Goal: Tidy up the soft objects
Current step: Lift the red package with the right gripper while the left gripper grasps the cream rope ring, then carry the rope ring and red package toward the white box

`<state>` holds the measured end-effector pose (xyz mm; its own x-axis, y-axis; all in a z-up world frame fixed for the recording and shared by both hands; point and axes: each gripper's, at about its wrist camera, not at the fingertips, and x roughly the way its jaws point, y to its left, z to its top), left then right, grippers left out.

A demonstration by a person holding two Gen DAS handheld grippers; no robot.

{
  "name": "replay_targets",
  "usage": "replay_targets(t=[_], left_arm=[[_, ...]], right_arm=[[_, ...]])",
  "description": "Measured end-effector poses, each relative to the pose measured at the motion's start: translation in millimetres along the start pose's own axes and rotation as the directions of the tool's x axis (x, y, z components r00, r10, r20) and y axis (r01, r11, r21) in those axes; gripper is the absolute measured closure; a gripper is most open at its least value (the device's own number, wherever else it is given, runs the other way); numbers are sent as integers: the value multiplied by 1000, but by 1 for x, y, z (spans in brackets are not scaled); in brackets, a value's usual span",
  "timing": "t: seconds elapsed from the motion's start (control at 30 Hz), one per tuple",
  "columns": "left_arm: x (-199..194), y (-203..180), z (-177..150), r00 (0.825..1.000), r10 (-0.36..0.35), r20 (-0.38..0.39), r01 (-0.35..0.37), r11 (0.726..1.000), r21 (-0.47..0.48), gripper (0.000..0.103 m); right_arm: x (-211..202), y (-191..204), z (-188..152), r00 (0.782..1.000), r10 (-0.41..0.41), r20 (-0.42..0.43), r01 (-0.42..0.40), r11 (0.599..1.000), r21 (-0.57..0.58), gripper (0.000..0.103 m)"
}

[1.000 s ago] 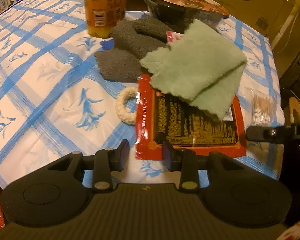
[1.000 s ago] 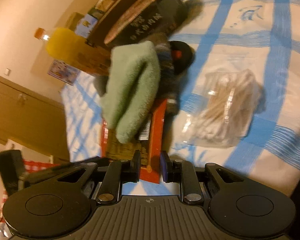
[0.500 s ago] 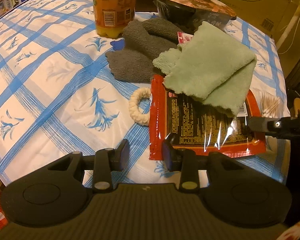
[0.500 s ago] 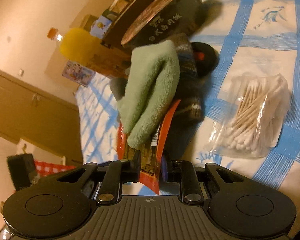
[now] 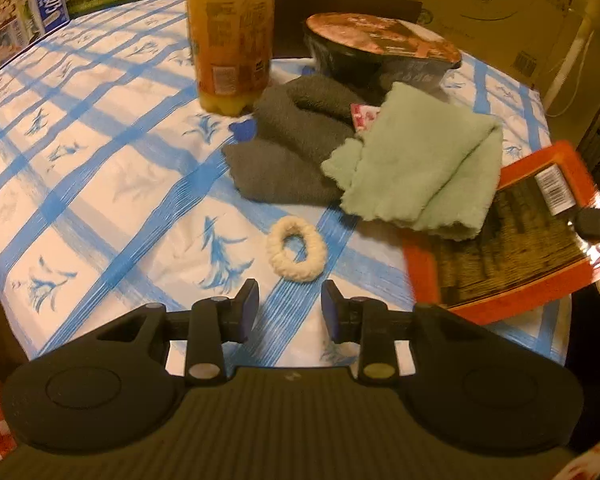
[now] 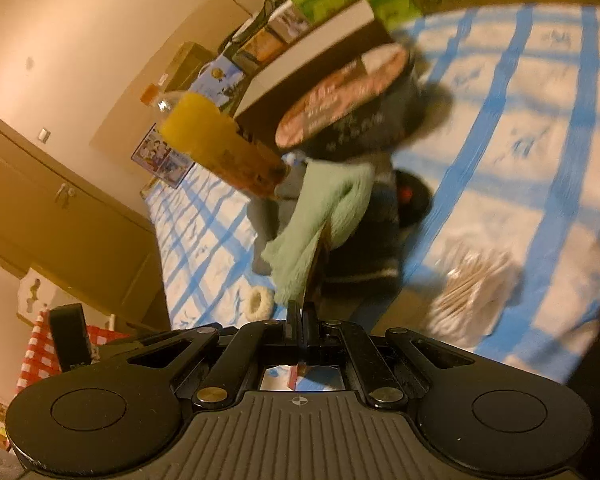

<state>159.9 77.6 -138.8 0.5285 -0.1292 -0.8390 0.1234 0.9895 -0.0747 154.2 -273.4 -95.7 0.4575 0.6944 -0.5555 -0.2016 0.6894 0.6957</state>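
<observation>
A: What is the right gripper (image 6: 300,320) doing?

B: Its fingers are pinched tight on the edge of the red packet (image 5: 512,240). In the left view that packet is tilted up off the tablecloth (image 5: 100,168), with the dark fingertip clamped on its far edge.

A: Why take the packet, if the job is soft things?

B: My guess: the green cloth (image 5: 420,168) lies partly on it, so the stiff packet has to come out from under before the cloth can be sorted. The cloth drapes over the packet just ahead of the right fingers.

A: And the left gripper (image 5: 288,312)?

B: Its jaws are closing a little, with nothing between them. The white scrunchie (image 5: 296,254) lies just ahead of the tips, almost centred on the gap. It looks like the next pick.

A: Other soft things?

B: A grey towel (image 5: 288,152) beyond the scrunchie, touching the green cloth, and a dark striped sock (image 6: 368,248) to the right of the cloth in the right view. The bottle (image 5: 232,40) and bowl (image 5: 380,52) stand behind them.
</observation>
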Motion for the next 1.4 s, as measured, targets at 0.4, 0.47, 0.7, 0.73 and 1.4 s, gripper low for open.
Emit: replay_targets(t=[0.4,0.47,0.7,0.73,1.4], left_arm=[[29,-6,11,999,13,-32,-13,1000,3,71],[34,-6,13,999,21,-38,-21,1000,0,71],[38,-5,15,999,21,-37,-21,1000,3,70],[39,-5,15,999,22,-38,-22,1000,4,70],[42,-3,19,1000,11,-17,-10,1000,22,89]], right_arm=[[-44,7,26,983,-146,109,147,989,-1,103],[-42,9,30,982,-171,82,174,984,-30,103],[-4,23,14,965,-260,-9,253,947,-198,102],[-2,22,11,963,-270,-14,261,943,-208,102],[-33,33,35,957,-278,77,287,943,-168,102]])
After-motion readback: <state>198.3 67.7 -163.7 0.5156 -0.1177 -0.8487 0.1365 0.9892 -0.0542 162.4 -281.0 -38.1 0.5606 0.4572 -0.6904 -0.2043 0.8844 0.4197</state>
